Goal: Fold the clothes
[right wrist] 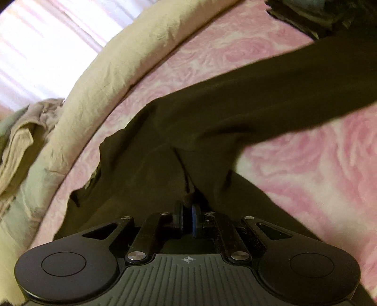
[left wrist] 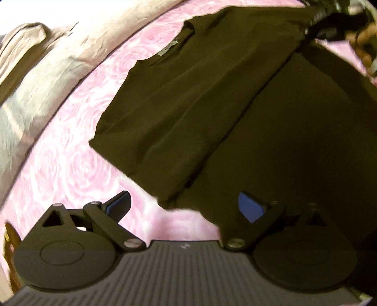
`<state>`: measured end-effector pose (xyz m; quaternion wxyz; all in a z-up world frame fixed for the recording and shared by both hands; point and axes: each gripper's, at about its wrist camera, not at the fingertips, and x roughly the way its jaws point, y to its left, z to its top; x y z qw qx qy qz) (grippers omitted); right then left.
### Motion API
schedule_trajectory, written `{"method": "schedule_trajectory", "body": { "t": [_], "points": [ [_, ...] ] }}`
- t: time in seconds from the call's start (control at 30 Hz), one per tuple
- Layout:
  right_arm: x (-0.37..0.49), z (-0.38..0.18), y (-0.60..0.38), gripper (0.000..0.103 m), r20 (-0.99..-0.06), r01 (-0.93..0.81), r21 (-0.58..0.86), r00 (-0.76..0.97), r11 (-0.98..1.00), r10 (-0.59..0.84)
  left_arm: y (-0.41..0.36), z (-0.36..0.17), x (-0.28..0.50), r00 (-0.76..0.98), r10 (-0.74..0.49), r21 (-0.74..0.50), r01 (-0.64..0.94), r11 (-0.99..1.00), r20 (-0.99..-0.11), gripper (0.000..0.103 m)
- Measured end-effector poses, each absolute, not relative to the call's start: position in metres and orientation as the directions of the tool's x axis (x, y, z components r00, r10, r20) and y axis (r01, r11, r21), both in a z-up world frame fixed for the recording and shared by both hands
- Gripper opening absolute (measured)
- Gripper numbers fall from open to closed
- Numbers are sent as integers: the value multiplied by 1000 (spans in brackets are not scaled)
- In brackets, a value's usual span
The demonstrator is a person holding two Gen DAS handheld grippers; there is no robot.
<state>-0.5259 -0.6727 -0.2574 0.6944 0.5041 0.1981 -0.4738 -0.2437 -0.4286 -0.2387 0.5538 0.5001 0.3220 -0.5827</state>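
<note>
Bedspread (left wrist: 70,164) in pink roses carries everything here, and on it lies a dark olive T-shirt (left wrist: 188,106), collar up toward twelve o'clock, one side folded over so a long edge runs down its middle. No box or basket shows anywhere; the only other cloth is a cream duvet (right wrist: 113,70) rolled along the bed's far edge at about ten o'clock, with a crumpled beige garment (right wrist: 21,138) beyond it at nine.

From the left wrist camera, the left gripper (left wrist: 186,207) hangs low over the shirt's hem with its blue-padded fingers (left wrist: 249,209) spread wide, nothing between them. Up at one o'clock in that same view, the right gripper (left wrist: 329,28) reaches in, with part of a hand (left wrist: 365,44) behind it, cut off by the picture's edge.

From its own camera, the right gripper (right wrist: 187,219) has its jaws pressed nearly together on a pinch of the shirt's fabric, and the cloth rises in a taut ridge from there toward two o'clock. Motion blur smears that lifted edge. A dark heap (right wrist: 318,16) at one o'clock is too dim to make out.
</note>
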Motion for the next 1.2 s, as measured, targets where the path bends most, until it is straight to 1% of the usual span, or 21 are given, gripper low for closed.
{"method": "schedule_trajectory", "body": {
  "t": [0.03,0.07,0.1,0.23,0.3,0.37,0.47,0.63,0.77,0.93,1.07,1.2],
  "points": [
    [-525,-254,-671,32,-753,864,500,464,53,-465,-432,-244,-242,104,-321,174,965,-195,-941,95],
    [-525,-250,-669,53,-759,877,478,441,48,-479,-435,-249,-240,95,-318,168,963,-211,-943,95],
    [-525,-247,-667,86,-765,889,456,416,42,-492,-439,-254,-238,86,-314,163,960,-227,-945,95],
    [-528,-239,-658,88,-756,889,454,416,53,-506,-452,-274,-230,46,-297,136,948,-288,-954,94],
    [-530,-237,-653,88,-754,885,461,429,65,-498,-453,-287,-224,-43,-217,18,962,-272,-975,93],
    [-535,-233,-648,88,-761,891,451,418,59,-496,-451,-291,-220,-78,-183,-35,974,-225,-980,93],
    [-557,-229,-645,88,-762,894,448,386,8,-521,-446,-278,-219,-49,-200,-10,981,-192,-979,93],
    [-632,-236,-657,88,-759,851,478,274,-219,-590,-453,-257,-233,-3,-231,41,982,-186,-973,94],
    [-695,-242,-671,88,-745,799,489,173,-350,-644,-473,-258,-267,-9,-237,48,971,-234,-971,94],
    [-771,-252,-686,87,-708,737,527,106,-422,-699,-506,-266,-317,-31,-232,46,947,-318,-972,94],
    [-827,-269,-700,87,-692,649,583,81,-489,-718,-527,-269,-354,-55,-238,48,912,-407,-970,94],
    [-868,-283,-710,87,-609,552,694,106,-463,-786,-547,-272,-384,-74,-240,51,876,-479,-968,94]
  ]
}}
